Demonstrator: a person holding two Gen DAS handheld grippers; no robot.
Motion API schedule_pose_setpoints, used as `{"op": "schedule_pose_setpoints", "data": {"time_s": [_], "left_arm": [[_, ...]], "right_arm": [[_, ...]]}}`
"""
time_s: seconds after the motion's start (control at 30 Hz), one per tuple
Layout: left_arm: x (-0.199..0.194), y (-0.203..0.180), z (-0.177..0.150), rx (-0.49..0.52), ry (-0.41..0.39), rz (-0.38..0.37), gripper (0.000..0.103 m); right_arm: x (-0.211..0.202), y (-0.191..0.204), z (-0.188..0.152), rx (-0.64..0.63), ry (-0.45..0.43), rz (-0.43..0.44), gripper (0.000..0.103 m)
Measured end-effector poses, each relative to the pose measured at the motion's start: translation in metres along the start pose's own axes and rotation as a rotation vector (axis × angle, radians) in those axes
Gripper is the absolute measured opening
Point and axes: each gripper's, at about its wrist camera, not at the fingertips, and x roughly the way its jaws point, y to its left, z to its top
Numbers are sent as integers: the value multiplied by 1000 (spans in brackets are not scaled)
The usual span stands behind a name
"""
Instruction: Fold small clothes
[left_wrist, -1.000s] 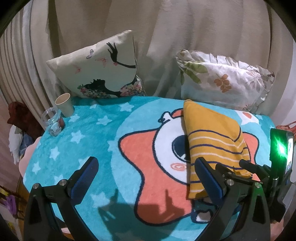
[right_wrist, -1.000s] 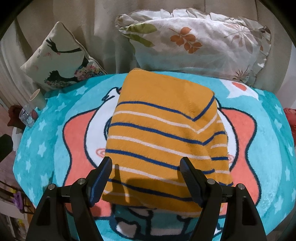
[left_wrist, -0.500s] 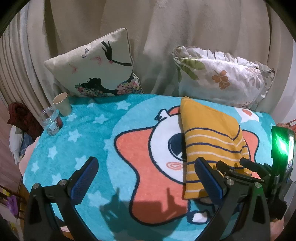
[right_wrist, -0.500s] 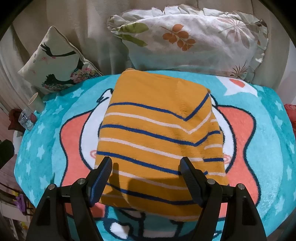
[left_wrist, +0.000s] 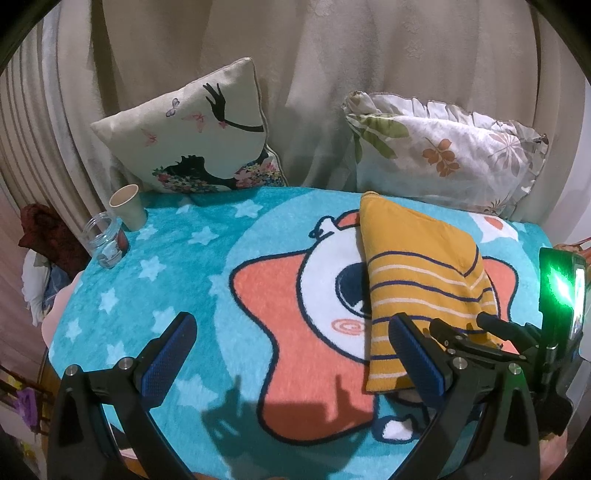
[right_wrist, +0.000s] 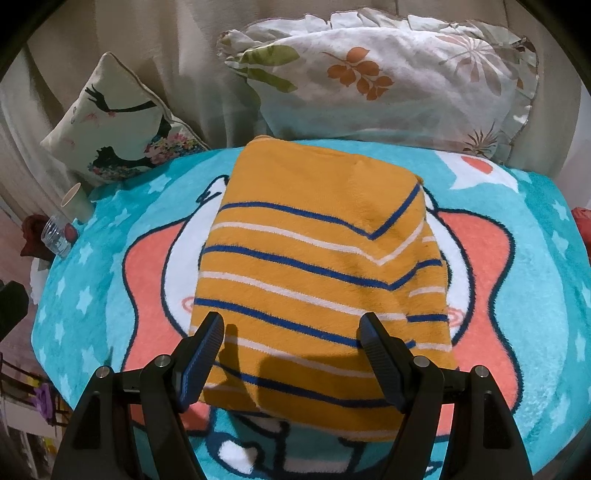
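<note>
A folded mustard-yellow garment (right_wrist: 317, 258) with blue and white stripes lies flat on the turquoise star-print blanket (right_wrist: 546, 288). My right gripper (right_wrist: 293, 350) hovers over its near edge, jaws wide open with nothing between the pads. In the left wrist view the same garment (left_wrist: 417, 273) lies to the right. My left gripper (left_wrist: 291, 354) hangs open above the blanket's coral star figure, left of the garment and apart from it. The right gripper's body (left_wrist: 491, 343) shows at that view's right edge, beside a glowing green device.
Two cushions lean on the curtain behind: a cream one with a dark figure (left_wrist: 195, 140) and a leaf-print one (left_wrist: 443, 155). A paper cup (left_wrist: 127, 210) and a glass jar (left_wrist: 103, 245) stand at the blanket's far left corner. The blanket drops off at left and near edges.
Both views have drawn back and up a little from the garment. It lies unmoved, and both grippers stay open.
</note>
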Motion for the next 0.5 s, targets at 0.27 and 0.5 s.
{"op": "schedule_pose_setpoints", "data": {"time_s": [0.27, 0.5], "left_arm": [[-2, 1, -6, -6, 7, 6, 103], [-5, -4, -11, -10, 17, 5, 103]], "right_arm": [[-3, -2, -4, -2, -1, 7, 79], [-5, -8, -9, 1, 10, 6, 79]]}}
